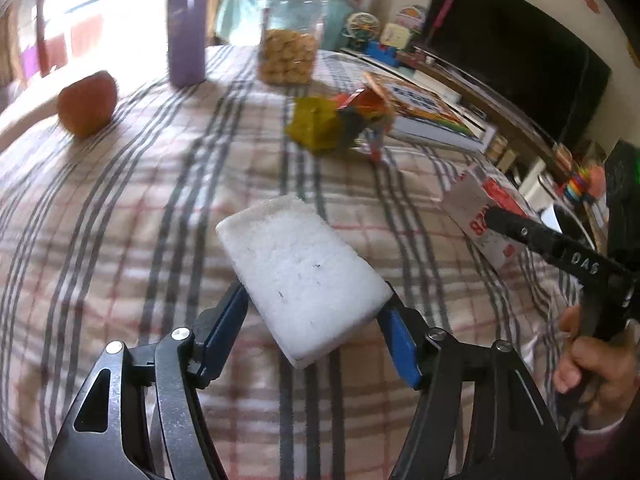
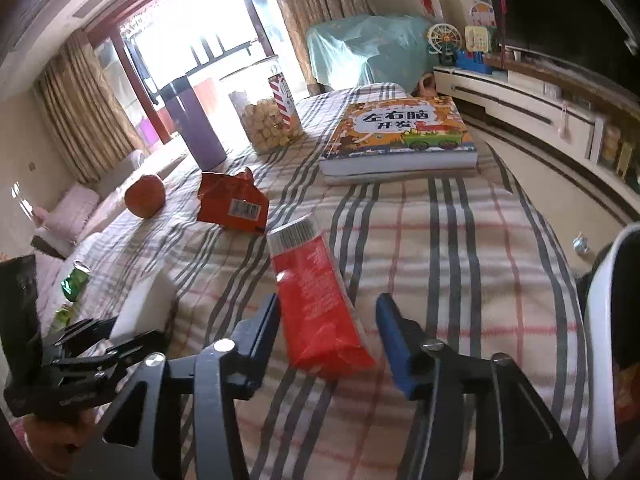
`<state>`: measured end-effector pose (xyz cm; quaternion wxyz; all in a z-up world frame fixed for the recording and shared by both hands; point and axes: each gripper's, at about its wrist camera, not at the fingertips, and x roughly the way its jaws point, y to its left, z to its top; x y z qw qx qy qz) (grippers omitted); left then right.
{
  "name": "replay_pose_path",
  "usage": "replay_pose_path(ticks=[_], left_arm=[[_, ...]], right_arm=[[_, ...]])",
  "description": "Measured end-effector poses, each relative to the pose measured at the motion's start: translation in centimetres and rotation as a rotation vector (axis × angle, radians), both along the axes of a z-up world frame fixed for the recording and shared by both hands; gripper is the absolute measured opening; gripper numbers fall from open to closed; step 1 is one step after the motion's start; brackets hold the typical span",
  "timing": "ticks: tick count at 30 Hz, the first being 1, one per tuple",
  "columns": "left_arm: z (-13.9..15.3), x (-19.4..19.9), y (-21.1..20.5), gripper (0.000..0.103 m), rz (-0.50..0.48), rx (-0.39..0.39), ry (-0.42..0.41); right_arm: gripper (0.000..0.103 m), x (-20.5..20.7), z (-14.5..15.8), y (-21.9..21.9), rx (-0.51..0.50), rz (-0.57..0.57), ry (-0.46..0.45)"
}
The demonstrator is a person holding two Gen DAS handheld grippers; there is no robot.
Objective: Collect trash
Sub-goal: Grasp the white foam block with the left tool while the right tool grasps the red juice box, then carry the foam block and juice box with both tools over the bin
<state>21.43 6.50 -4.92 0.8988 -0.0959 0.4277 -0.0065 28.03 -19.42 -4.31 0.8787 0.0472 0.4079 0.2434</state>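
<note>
A white foam block point(image 1: 304, 276) sits between the blue pads of my left gripper point(image 1: 313, 294), which is shut on it, and it also shows in the right wrist view point(image 2: 144, 308). A red and white carton point(image 2: 316, 300) lies lengthwise between the jaws of my right gripper point(image 2: 328, 300). The left pad touches it and the right pad stands clear, so that gripper is open. An orange torn wrapper point(image 2: 232, 204) lies further back on the checked cloth. A crumpled yellow wrapper point(image 1: 316, 126) lies beside the orange-red one point(image 1: 360, 108). Green wrappers point(image 2: 74, 284) lie at the left edge.
On the checked tablecloth point(image 2: 460, 240) stand a purple bottle point(image 1: 186, 28), a jar of biscuits point(image 1: 286, 40), an orange fruit point(image 1: 88, 104) and a thick picture book point(image 2: 396, 136). A white-rimmed container point(image 2: 604, 320) is at the table's right edge. A hand point(image 1: 592, 364) grips the right tool.
</note>
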Motion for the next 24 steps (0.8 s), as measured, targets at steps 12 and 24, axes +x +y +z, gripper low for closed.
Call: replay_pose_path(ticks=[12,24], left_arm=[[-0.3,-0.7,-1.3,0.057,0.022,0.018,-0.038],[1.8,-1.8,-9.7,0.057,-0.2,-0.007,-0.093]], right_arm=[[0.032,-0.9,-0.7,0.1,-0.048,-0.026,0.009],[0.032,-5.5,2.3,-6.1,0.05,-0.116,-0.016]])
